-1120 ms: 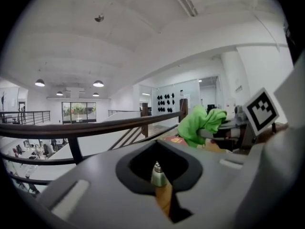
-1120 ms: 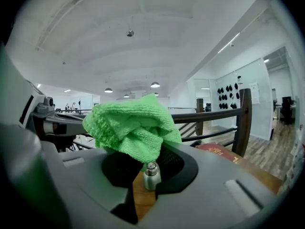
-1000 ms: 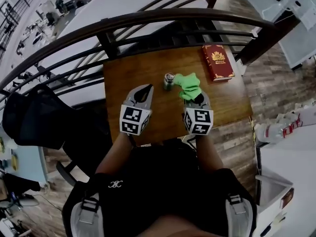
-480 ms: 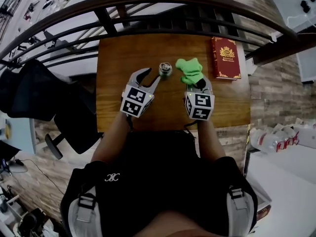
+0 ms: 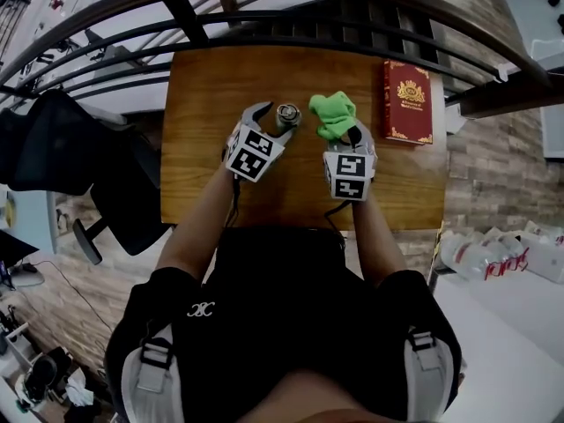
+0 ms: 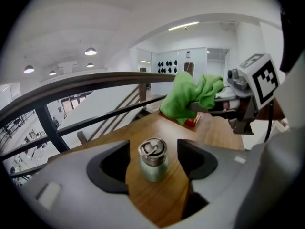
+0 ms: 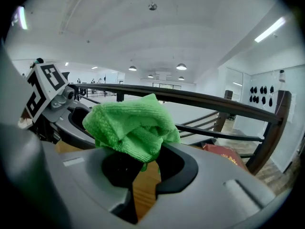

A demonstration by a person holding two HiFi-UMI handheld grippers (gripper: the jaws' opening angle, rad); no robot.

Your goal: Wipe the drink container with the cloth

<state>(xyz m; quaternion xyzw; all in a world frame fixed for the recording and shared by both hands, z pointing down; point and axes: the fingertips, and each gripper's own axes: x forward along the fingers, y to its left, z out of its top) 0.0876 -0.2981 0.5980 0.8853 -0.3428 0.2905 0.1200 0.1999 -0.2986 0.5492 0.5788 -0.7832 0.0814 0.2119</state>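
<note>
A small silver-green drink can (image 5: pixel 287 115) stands upright on the wooden table (image 5: pixel 211 86). My left gripper (image 5: pixel 275 117) reaches around it, and its jaws are opening. In the left gripper view the can (image 6: pixel 152 159) stands between the wide jaws with a gap on both sides, so nothing presses on it. My right gripper (image 5: pixel 346 136) is shut on a bunched green cloth (image 5: pixel 333 115), just right of the can and apart from it. The cloth (image 7: pixel 131 128) bulges up out of the right gripper's jaws.
A red book (image 5: pixel 407 101) lies at the table's right side. A dark curved railing (image 5: pixel 291 11) runs along the far edge of the table. A black chair (image 5: pixel 62 148) stands to the left, off the table.
My left gripper, shut and short of the can before, has moved forward and opened so its jaws now flank the can. The right gripper kept hold of the cloth.
</note>
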